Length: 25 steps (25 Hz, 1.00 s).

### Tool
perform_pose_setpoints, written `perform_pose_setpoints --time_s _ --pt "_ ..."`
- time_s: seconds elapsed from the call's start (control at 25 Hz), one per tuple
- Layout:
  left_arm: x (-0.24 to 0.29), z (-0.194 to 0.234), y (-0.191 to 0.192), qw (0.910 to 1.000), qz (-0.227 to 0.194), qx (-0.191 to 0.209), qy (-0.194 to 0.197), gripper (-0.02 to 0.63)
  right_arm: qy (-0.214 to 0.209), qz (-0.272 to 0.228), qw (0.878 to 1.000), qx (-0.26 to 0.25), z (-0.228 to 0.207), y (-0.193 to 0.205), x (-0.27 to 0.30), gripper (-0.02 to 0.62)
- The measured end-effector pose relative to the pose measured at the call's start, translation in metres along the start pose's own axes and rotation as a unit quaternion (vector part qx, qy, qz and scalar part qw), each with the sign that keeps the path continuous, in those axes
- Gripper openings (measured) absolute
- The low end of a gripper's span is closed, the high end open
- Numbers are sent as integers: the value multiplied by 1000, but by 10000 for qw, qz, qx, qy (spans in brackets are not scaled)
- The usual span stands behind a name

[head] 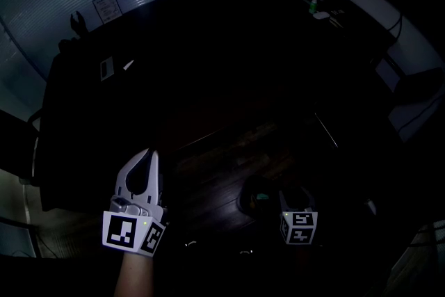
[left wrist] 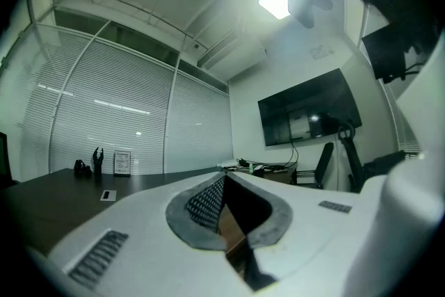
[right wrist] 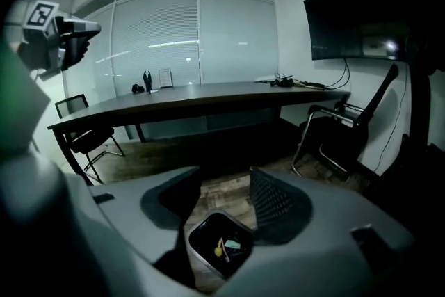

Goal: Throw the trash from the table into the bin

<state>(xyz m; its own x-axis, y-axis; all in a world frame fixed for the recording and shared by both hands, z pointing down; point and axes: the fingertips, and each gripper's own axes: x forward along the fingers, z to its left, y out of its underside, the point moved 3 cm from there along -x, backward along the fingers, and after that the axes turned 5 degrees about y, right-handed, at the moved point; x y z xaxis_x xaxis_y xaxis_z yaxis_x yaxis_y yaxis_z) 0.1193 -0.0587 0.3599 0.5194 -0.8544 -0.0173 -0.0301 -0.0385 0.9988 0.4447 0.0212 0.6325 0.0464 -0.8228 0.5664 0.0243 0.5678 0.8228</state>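
Bin (right wrist: 194,241) below open right tongs (right wrist: 226,179), trash (right wrist: 227,247) inside

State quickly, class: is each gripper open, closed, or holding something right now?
Left gripper: closed, holding nothing.
Right gripper: open, holding nothing.

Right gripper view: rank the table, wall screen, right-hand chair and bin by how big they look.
1. table
2. wall screen and chair, too alike to split
3. bin, smallest though nearest
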Motion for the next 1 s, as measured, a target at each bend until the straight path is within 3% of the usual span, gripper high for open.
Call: perform_pose_setpoints --time_s 0.32,0.44,0.8,1.0 --pt "-1 1 -8 9997 -204 -122 33 0 100 -724 9973 -115 0 -45 -21 99" --pt "-5 3 -8 9997 -208 -124 -17 0 213 -954 9950 -208 2 -62 -29 9" --pt "-19 11 -16 9995 -232 -122 -177 0 -7 -1457 9885 -410 18 -115 -48 6" --pt "-44 29 -26 9985 -293 -103 -454 0 -398 -2162 9748 -377 46 -172 -70 6"
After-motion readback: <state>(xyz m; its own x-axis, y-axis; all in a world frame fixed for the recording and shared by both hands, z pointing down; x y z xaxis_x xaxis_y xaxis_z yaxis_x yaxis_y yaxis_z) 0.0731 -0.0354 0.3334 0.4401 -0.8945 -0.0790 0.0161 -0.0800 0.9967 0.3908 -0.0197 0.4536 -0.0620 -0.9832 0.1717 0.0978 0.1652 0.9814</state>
